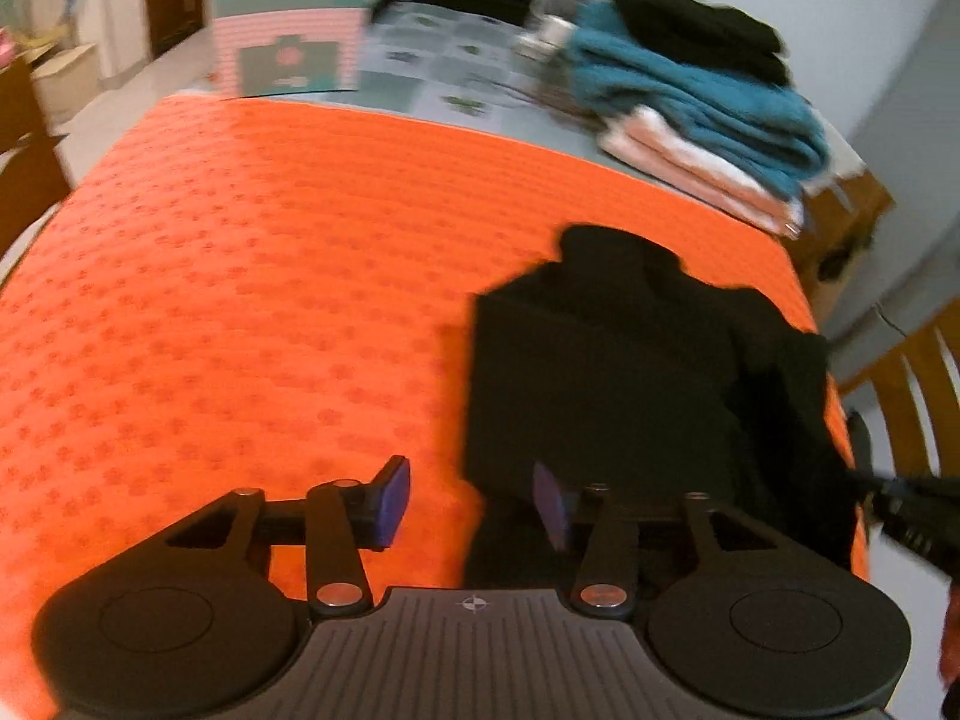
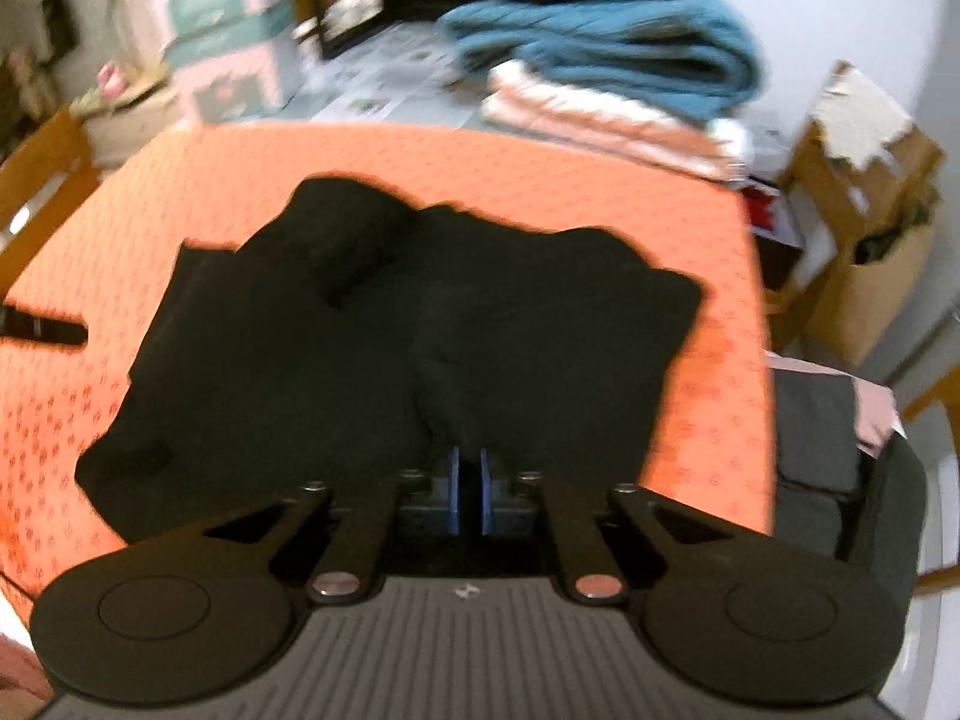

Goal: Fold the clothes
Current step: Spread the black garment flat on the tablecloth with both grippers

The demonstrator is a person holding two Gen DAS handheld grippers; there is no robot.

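Right gripper (image 2: pixel 469 489), jaws nearly closed and apparently pinching the near edge of the black garment (image 2: pixel 384 324), is nearer; the garment spreads directly beyond its fingertips, whereas the left gripper (image 1: pixel 474 501) stands released, garment off its right finger.

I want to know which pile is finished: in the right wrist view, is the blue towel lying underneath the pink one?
No, the blue towel lies on top of the folded pink towel at the far end of the table.
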